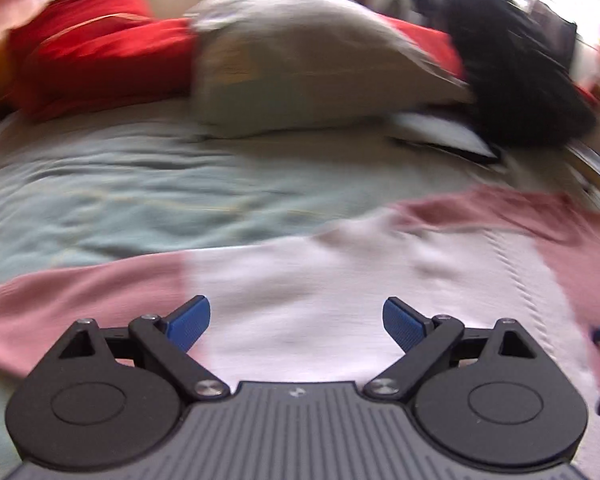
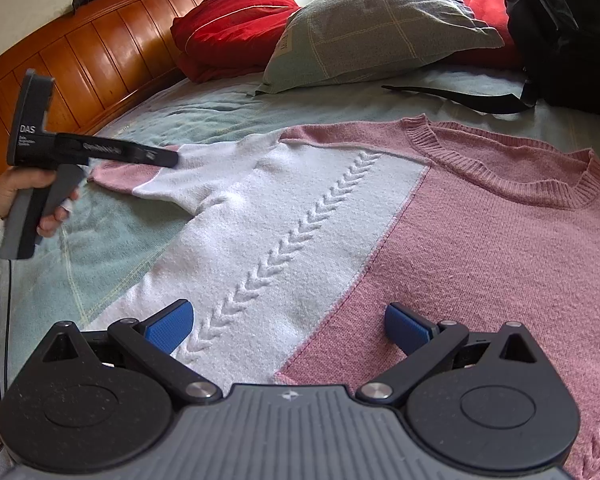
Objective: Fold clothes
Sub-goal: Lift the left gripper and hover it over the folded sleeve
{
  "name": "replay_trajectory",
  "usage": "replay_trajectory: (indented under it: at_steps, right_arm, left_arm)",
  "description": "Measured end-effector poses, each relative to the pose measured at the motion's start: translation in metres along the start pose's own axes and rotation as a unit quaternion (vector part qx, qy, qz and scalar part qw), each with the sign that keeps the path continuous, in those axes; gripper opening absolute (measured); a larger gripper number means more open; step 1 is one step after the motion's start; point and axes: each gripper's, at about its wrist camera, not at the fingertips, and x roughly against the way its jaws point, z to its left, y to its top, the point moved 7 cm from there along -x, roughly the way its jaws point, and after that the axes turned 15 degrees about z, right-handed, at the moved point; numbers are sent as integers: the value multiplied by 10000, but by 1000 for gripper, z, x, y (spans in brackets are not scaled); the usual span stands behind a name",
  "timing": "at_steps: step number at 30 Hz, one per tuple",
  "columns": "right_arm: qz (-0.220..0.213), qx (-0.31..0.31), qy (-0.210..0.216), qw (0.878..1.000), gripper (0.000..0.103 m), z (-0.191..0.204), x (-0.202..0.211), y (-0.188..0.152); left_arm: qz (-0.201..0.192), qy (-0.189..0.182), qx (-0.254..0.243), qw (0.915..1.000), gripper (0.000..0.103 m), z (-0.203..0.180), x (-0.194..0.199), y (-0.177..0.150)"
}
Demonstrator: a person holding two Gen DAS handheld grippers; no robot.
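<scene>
Lay flat on the pale green bedspread (image 2: 112,240): a pink-and-white knit sweater (image 2: 300,216), front up, ribbed neckline (image 2: 512,168) toward the pillows, one short sleeve (image 2: 148,176) spread out to the side. Looked soft and thick, limp rather than stiff, light enough to lift by an edge, likely to sag and drag on the cover instead of sliding cleanly. Seemed grippy, not slippery; raised braid pattern (image 2: 292,240) unlikely to matter for the hold. Best taken, by this reading, at the sleeve cuff or shoulder seam and at the hem, pinching a single fold of knit so the layers beneath were not bunched.

Hovered over the sleeve end, jaws spread wide and empty: left gripper (image 1: 296,320), its own view smeared by motion. From the right wrist view, nose of the left gripper (image 2: 156,156) at the cuff; touching or just above, could not tell. Poised low over the sweater's body, also spread wide with nothing between the pads: right gripper (image 2: 288,324).

Beyond: grey-green pillow (image 2: 380,24), red cushions (image 2: 232,20), black bag (image 2: 572,28), wooden headboard (image 2: 80,52).
</scene>
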Motion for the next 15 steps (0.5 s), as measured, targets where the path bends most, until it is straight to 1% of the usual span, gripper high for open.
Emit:
replay_trajectory:
  at_steps: [1, 4, 5, 8, 9, 11, 13, 15]
  right_arm:
    - [1, -2, 7, 10000, 103, 0, 0, 0]
    - [1, -16, 40, 10000, 103, -1, 0, 0]
    - [2, -19, 47, 10000, 103, -1, 0, 0]
    - [6, -27, 69, 10000, 103, -2, -1, 0]
    - [9, -26, 65, 10000, 103, -2, -1, 0]
    - [12, -19, 52, 10000, 103, -2, -1, 0]
    - [12, -11, 29, 10000, 103, -2, -2, 0]
    - [10, 1, -1, 10000, 103, -1, -2, 0]
  left_arm:
    - [52, 27, -149, 9999, 93, -8, -8, -1]
    - [281, 304, -465, 9981, 95, -13, -27, -9]
    - [313, 284, -411, 9983, 95, -10, -30, -12]
    - [276, 28, 29, 9996, 96, 10, -21, -26]
    - [273, 14, 65, 9996, 96, 13, -17, -31]
    - [337, 52, -18, 9994, 96, 13, -10, -36]
    - [379, 89, -47, 9992, 96, 8, -3, -34]
    - [146, 19, -75, 9999, 96, 2, 4, -24]
